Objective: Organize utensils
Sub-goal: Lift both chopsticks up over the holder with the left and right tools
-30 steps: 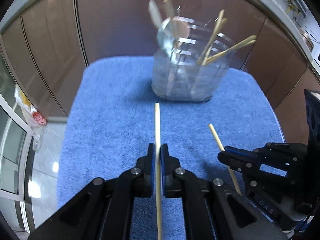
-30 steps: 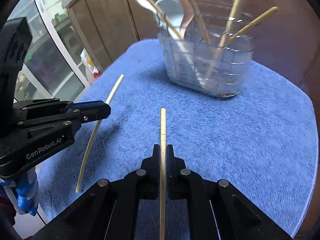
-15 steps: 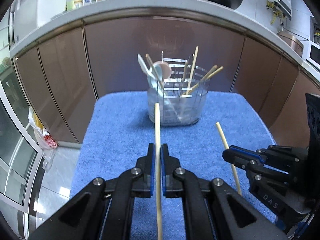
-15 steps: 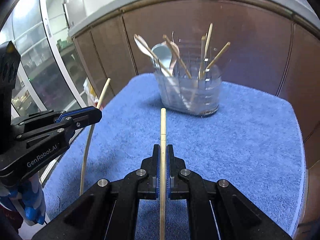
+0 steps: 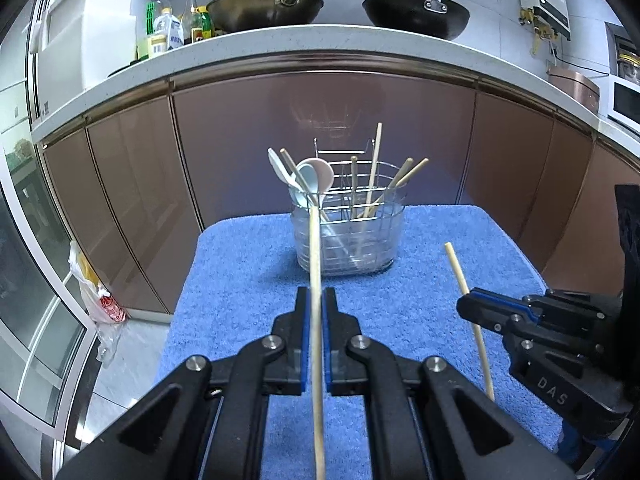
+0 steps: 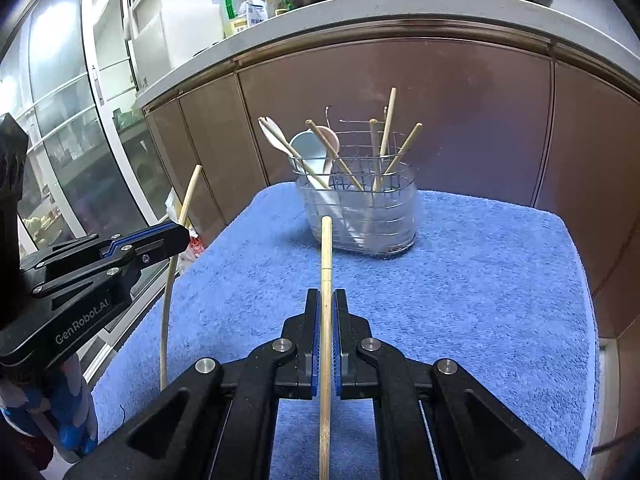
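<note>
While a blue terry towel covers the small work surface in a home kitchen, two hand-held grippers hover above its near edge, each clamped on a single wooden chopstick. Behind the towel runs a curved bank of glossy brown cabinet doors under a pale countertop, where two dark woks and a cluster of bottles stand; glass-fronted doors fill the left side of the room.

Seen from its own camera, the left gripper has its blue-padded jaws pressed tight on the left chopstick, whose long axis runs straight away from the camera toward the utensil holder, the far tip overlapping the holder's rim in that view. The right gripper is likewise closed hard on the right chopstick, which also points forward along the fingers, its tip short of the holder. In the side views each stick slants up and away through the jaws.

At the towel's far edge, the clear holder with its wire basket keeps several chopsticks and spoons standing upright and leaning outward.
</note>
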Demonstrator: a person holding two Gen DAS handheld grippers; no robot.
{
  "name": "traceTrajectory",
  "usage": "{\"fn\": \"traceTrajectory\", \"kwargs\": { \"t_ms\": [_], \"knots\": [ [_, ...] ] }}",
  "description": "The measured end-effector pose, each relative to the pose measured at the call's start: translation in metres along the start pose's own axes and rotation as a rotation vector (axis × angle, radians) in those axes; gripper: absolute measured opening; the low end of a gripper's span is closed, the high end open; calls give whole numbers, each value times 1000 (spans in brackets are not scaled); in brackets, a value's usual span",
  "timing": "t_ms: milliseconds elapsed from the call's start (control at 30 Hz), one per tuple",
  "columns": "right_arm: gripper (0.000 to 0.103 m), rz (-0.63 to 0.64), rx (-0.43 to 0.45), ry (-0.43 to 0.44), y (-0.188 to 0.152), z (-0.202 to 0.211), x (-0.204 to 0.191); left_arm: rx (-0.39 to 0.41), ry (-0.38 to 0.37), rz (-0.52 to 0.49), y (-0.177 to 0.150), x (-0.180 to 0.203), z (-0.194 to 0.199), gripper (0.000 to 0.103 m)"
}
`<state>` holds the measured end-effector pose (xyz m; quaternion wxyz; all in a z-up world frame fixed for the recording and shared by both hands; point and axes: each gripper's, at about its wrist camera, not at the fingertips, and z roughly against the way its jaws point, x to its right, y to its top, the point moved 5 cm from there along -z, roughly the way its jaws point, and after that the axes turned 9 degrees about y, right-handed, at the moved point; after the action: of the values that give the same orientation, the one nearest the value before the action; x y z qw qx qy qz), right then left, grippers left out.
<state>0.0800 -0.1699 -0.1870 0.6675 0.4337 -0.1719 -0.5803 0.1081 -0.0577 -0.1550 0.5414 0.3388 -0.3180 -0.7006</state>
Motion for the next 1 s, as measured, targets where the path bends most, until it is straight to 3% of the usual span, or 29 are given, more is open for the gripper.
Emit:
{"fn": "traceTrajectory", "kwargs": {
  "t_ms": [133,267,400,600,767,1000],
  "knots": [
    [5,7,35,-4,5,6,-1,20,-8,32,8,-4,3,5],
    [5,50,140,3,38,26,-5,115,-61,164,53,-30,16,5],
    [5,102,320,22,103,54,-11,251,-77,259,112,-52,30,5],
    [5,111,548,67,188,64,-9,371,-153,417,180,-64,19,5],
    [5,72,625,82,218,39,12,421,-151,467,200,-56,-17,5],
    [5,46,628,9,212,-12,48,439,-80,443,182,-33,-71,5]
  ]
}}
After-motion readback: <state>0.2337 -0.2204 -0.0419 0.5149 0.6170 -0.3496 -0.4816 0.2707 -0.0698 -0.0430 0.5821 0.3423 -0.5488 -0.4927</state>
